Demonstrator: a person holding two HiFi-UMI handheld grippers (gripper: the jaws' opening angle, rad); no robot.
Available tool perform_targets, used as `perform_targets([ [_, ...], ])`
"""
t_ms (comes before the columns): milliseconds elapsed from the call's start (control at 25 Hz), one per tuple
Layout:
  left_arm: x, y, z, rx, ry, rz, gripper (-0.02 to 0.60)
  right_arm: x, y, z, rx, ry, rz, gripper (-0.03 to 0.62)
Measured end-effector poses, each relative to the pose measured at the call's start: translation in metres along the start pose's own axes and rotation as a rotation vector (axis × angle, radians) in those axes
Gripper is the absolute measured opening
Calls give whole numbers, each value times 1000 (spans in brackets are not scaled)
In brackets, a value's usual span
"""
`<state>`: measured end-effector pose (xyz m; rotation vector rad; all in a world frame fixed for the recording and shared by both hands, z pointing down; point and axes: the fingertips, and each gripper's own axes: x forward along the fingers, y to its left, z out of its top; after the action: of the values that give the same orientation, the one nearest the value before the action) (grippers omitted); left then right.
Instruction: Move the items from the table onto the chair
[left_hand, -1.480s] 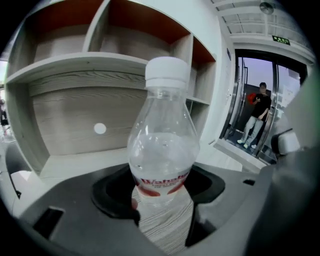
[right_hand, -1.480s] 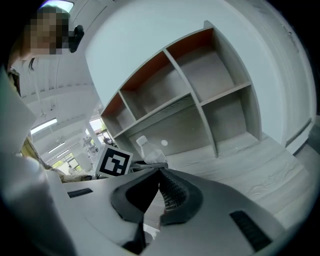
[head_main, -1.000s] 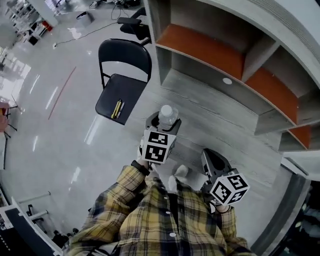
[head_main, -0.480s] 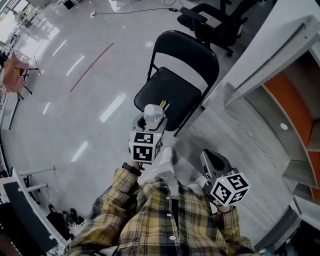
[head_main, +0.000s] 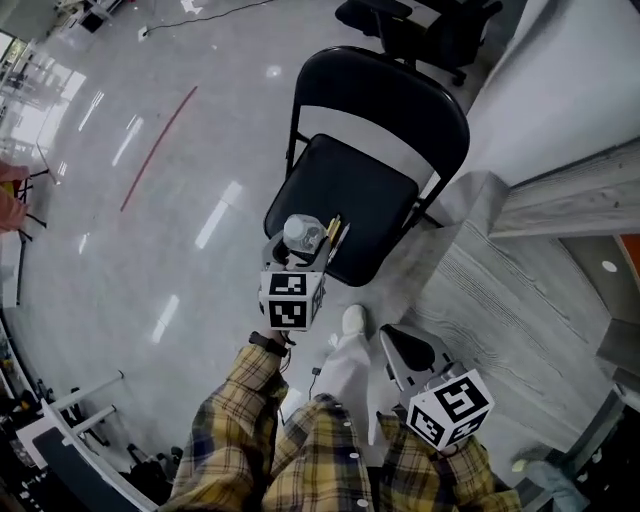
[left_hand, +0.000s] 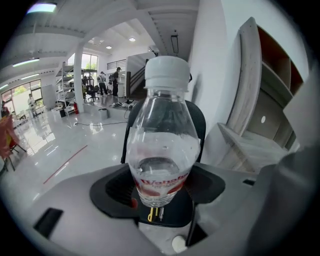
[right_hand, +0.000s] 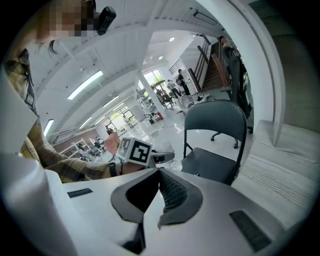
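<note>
— Where's the water bottle?
— My left gripper clamps it above the near left corner of the chair seat, beside the pens.
— Room?
— Far seat bare, floor left, table right. My right gripper is closed, empty.

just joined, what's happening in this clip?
A person works two handheld grippers at a black folding chair. The left gripper holds a water bottle in its jaws over the seat's near edge, not yet set down. Two pen-like items already lie on the seat. The right gripper is shut and empty, near the person's body.
</note>
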<state>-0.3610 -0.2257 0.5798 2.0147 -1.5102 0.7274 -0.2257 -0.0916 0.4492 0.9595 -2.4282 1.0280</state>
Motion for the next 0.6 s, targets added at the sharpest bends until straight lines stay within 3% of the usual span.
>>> perform_targets([
  [280, 113, 38, -57, -20, 24, 36, 296, 67, -30, -5, -19, 30, 41, 17],
  [440, 151, 62, -91, -3, 26, 96, 296, 86, -55, -2, -1, 4, 37, 18],
  [600, 174, 71, -121, -9, 57, 97, 298, 88, -78, -1, 69, -33, 12, 17],
])
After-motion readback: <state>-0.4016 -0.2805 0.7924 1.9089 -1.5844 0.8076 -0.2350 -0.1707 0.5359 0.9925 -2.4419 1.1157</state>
